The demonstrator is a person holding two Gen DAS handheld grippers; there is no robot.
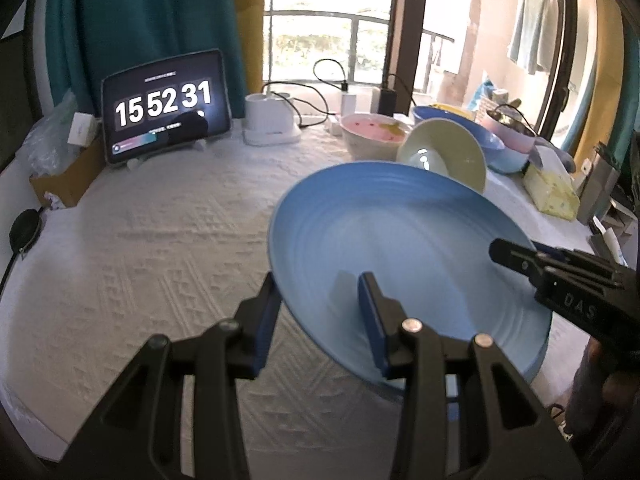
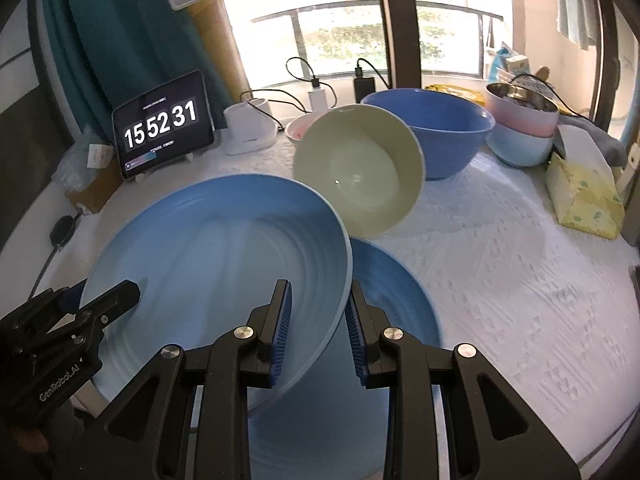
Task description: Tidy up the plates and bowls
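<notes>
While both grippers' fingers pinch opposite rims of the tilted light-blue plate (image 2: 224,248), left gripper (image 1: 320,320) at 9 o'clock, right gripper (image 2: 318,320) at 3, the second blue plate (image 2: 394,300) lies on the desk (image 2: 520,280) directly beneath, cream bowl (image 2: 360,172) at 12.

Lt blue ribbed plate (image 2: 224,248), cream bowl (image 2: 360,172), blue bowl (image 2: 444,124), white embossed tablecloth (image 1: 140,248), teal curtain (image 1: 140,12)

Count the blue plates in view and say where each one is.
2. One blue plate is held tilted above the table by both grippers; the second plate lies flat beneath it. More may be hidden underneath.
</notes>
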